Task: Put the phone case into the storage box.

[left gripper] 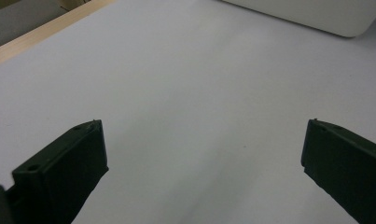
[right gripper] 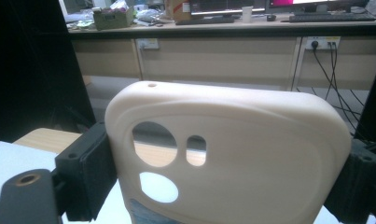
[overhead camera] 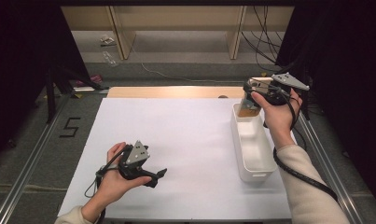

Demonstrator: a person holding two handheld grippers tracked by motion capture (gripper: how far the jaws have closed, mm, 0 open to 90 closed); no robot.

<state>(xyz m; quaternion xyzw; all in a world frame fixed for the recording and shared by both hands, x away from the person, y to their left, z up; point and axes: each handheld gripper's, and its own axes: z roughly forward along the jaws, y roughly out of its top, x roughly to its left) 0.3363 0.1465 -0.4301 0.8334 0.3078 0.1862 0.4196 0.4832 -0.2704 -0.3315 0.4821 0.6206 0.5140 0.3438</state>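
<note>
One white table (overhead camera: 185,140), one long white bin (overhead camera: 252,144) along its right side, long axis running away from the person. Right gripper (overhead camera: 256,95) clamps a cream phone case (right gripper: 232,154) upright just above the bin's far end. Left gripper (overhead camera: 150,173), jaws apart and holding nothing, hovers well apart, so the right hand is nearer.
</note>
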